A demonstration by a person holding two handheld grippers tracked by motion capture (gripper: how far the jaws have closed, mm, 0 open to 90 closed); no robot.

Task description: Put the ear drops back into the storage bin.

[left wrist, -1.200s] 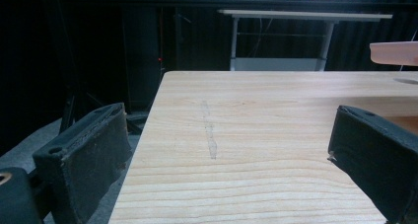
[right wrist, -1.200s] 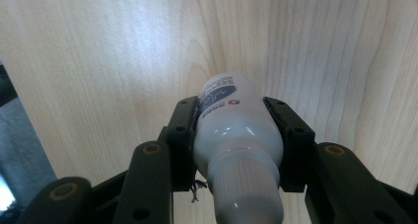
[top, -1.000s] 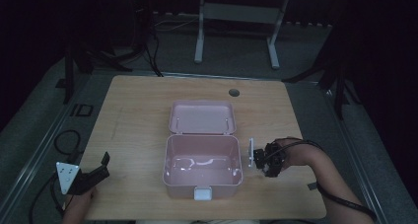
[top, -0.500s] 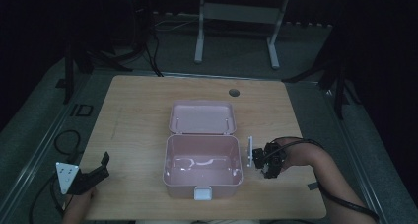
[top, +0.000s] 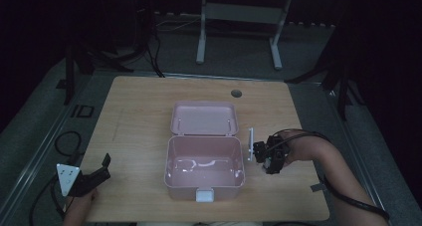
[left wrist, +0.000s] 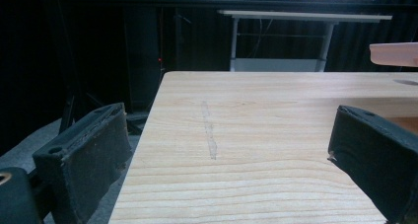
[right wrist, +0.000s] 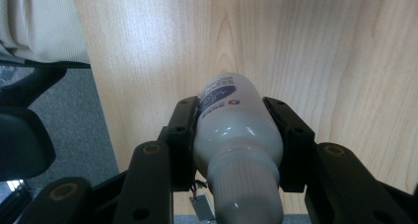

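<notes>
A pink box (top: 171, 159) stands open in the middle of the wooden table (top: 134, 116), its lid (top: 204, 119) folded back on the far side. Just right of the box my right gripper (top: 268, 159) hangs above the table. In the right gripper view that gripper (right wrist: 230, 110) is shut on a white bottle (right wrist: 236, 135) with a blue-printed label, its black pads pressing both sides. At the table's near left corner my left gripper (top: 99, 169) rests, and its jaws (left wrist: 229, 145) stand wide open with nothing between them.
A round cable hole (top: 236, 93) sits near the table's far edge. A metal stand (top: 239, 32) is behind the table and cables (top: 64, 141) lie on the floor at the left. The pink lid's edge (left wrist: 394, 54) shows far right in the left gripper view.
My right gripper has lifted a little off the table with the bottle in it. The left gripper has stayed where it was.
</notes>
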